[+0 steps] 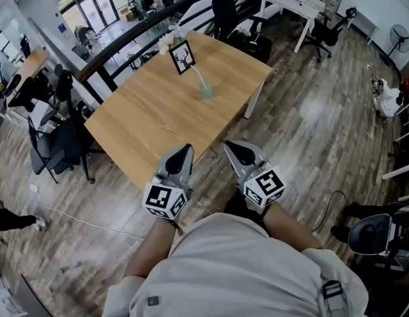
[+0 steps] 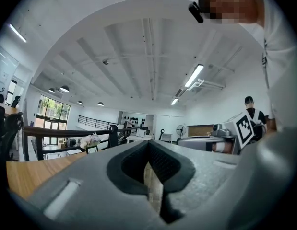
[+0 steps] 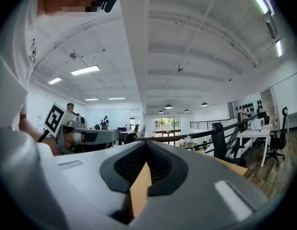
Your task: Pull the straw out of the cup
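Note:
A pale green cup [image 1: 206, 90] stands upright on the wooden table [image 1: 151, 121], toward its far side, and a white straw [image 1: 199, 76] sticks out of it, leaning left. Both grippers hover side by side at the table's near edge, far short of the cup. My left gripper [image 1: 185, 148] has its jaws closed together with nothing between them, and my right gripper [image 1: 228, 144] is shut and empty too. In the left gripper view the left gripper [image 2: 149, 143] points level over the table's edge [image 2: 21, 174]. In the right gripper view the right gripper [image 3: 147, 145] looks across the room. Neither gripper view shows the cup.
A black picture frame [image 1: 182, 56] and white flowers [image 1: 166, 43] stand behind the cup at the table's far edge. A dark railing [image 1: 125, 41] runs beyond the table. Office chairs [image 1: 55, 147] stand to the left, and a white desk [image 1: 293, 4] with chairs at the far right.

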The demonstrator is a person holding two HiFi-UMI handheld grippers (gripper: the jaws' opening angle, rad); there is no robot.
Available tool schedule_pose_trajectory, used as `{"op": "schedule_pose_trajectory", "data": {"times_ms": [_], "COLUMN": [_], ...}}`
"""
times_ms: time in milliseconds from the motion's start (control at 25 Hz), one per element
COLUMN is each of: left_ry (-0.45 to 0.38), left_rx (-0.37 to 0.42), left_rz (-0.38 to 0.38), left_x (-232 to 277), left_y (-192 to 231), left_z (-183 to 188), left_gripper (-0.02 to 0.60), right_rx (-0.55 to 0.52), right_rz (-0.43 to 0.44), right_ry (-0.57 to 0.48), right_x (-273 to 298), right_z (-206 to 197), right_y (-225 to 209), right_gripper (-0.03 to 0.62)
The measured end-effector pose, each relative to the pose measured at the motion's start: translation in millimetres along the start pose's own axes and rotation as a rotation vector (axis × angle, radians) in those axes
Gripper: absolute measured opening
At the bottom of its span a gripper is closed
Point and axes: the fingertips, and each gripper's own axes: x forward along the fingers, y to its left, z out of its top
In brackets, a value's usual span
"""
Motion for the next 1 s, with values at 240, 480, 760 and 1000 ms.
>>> {"op": "schedule_pose_trajectory", "data": {"times_ms": [240,480,760,1000], "left_ry": [0.03,0.065,0.058,0.079], "left_rx": [0.02,0.035,0.028,0.027], "left_rz": [0.044,0.068,0.107,0.145], "left_x": [55.5,133.5,198.3,227.0], "left_y": [10.6,14.4,11.6,20.6], "left_z": [-6.5,-14.4,-9.4,-19.2], "left_gripper": [0.003,0.003,0.003,0.003], "right_rx": [0.031,0.06,0.072,0.086], "right_rz": [0.005,0.008,0.039,0.069], "right_ry": [0.005,0.016,0.043,0.071], "right_x": [17.1,30.2,34.4,49.7], "right_z": [-6.7,-9.6,-13.0,-24.6], "right_y": [-59.2,-136.0,-204.0,-234.3], "right_gripper": [0.009,0.009,0.009,0.009]}}
